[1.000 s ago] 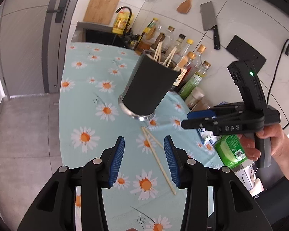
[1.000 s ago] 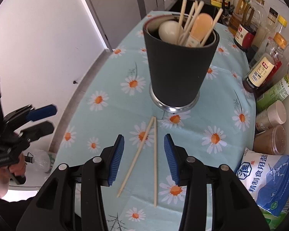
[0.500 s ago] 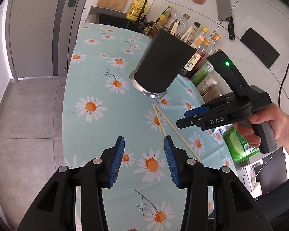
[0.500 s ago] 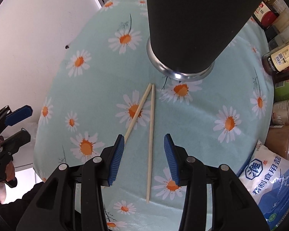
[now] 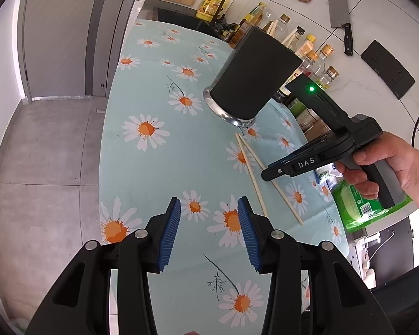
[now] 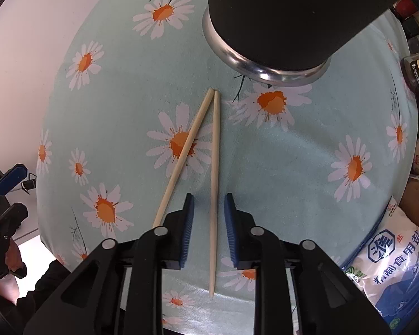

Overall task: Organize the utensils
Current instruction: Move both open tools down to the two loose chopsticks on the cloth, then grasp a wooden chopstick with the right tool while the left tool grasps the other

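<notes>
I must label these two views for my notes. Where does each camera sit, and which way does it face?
Left wrist: on the left gripper, looking across the daisy tablecloth; shows the right gripper and hand.
Right wrist: on the right gripper, looking down; one pale wooden chopstick lies between its fingers.
Shared: chopsticks, black cylindrical utensil holder.

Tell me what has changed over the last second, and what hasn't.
The right gripper has come down toward the tablecloth and narrowed its jaws; its blue pads now straddle the straighter chopstick, not yet clamped. The left gripper has drawn back, open and empty. Unchanged: both chopsticks lie in the same V, the angled chopstick outside the jaws, and the black utensil holder stands where it was.
</notes>
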Demonstrator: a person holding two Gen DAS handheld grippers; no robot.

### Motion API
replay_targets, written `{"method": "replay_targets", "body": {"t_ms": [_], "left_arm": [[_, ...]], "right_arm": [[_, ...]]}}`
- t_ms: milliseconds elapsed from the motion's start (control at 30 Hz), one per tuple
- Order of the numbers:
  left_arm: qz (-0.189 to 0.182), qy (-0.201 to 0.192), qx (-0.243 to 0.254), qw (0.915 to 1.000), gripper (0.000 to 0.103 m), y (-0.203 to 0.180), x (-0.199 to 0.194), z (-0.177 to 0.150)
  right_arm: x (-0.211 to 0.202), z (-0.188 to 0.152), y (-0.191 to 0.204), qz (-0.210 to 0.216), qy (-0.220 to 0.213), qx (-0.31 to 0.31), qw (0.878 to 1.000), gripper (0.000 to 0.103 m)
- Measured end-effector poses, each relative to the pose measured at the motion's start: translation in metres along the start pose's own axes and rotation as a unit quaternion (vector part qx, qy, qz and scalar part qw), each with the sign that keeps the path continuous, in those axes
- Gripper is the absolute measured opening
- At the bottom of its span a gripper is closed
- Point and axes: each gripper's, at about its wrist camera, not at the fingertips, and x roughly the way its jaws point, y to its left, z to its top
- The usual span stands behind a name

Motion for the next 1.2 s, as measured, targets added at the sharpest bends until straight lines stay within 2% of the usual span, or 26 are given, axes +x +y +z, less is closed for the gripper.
{"method": "replay_targets", "body": {"t_ms": [67, 133, 400, 633, 833, 1033, 1200], "left_arm": [[0.0, 0.001, -0.001, 1.0, 0.041, 0.001, 0.001, 0.0], [-0.002, 0.003, 0.0, 1.0, 0.041, 0.001, 0.001, 0.0], [-0.007, 0.017, 0.018, 0.9997, 0.041, -0.002, 0.008, 0.006], [-0.021, 0.03, 0.045, 0.9983, 0.041, -0.006, 0.016, 0.015], [-0.038, 0.058, 0.069, 0.9952, 0.041, -0.012, 0.032, 0.025], [-0.051, 0.085, 0.08, 0.9919, 0.041, -0.02, 0.053, 0.031], [-0.047, 0.115, 0.076, 0.9893, 0.041, -0.03, 0.073, 0.036]], "right_arm": [[0.0, 0.0, 0.003, -0.02, -0.001, 0.0, 1.0, 0.01], [0.002, 0.001, 0.007, -0.033, -0.004, -0.001, 0.999, 0.006], [-0.001, -0.007, -0.009, -0.008, -0.008, 0.031, 0.999, 0.006], [-0.019, -0.046, -0.022, 0.008, -0.028, 0.072, 0.997, 0.006], [-0.038, -0.076, -0.033, 0.02, -0.046, 0.122, 0.991, 0.006], [-0.06, -0.109, -0.035, 0.012, -0.082, 0.154, 0.985, 0.006], [-0.077, -0.132, -0.024, 0.027, -0.131, 0.149, 0.98, 0.006]]}}
